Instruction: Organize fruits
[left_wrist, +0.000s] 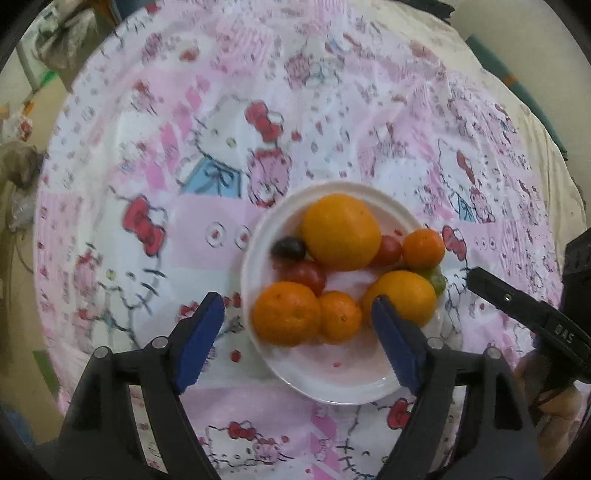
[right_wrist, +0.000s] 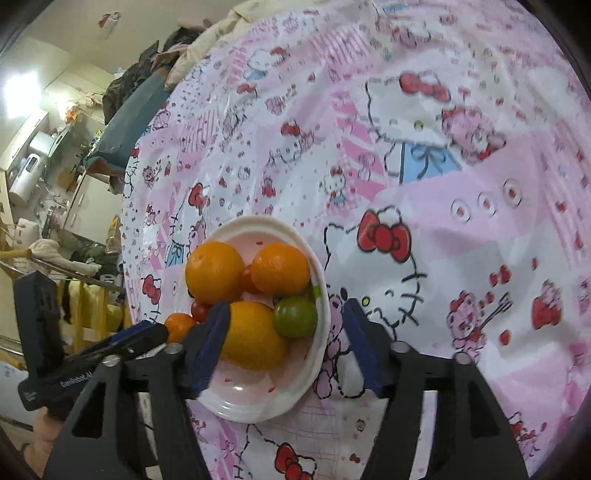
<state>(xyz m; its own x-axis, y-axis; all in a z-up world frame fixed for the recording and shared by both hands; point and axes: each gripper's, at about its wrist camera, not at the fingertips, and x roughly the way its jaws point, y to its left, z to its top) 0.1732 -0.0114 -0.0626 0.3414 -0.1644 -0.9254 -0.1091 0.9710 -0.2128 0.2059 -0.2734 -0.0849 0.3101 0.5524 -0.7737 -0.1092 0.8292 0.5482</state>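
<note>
white plate (left_wrist: 258, 236) on the pink cartoon-print tablecloth (left_wrist: 155, 122) holds all the fruit: large orange (left_wrist: 341, 230) at the far side, two mandarins (left_wrist: 286, 314) at the near rim, a yellow-orange one (left_wrist: 400, 297) beside them, red tomatoes (left_wrist: 304, 277) mid-plate, a dark grape (left_wrist: 288, 248), a green tomato (right_wrist: 295, 316) at the plate's edge; left gripper (left_wrist: 299, 339) spread wide over the plate's near side, nothing between its blue pads (slightly blurred); right gripper (right_wrist: 284, 341) also spread wide, one pad over the plate's fruit, the other outside the rim, gripping nothing
</note>
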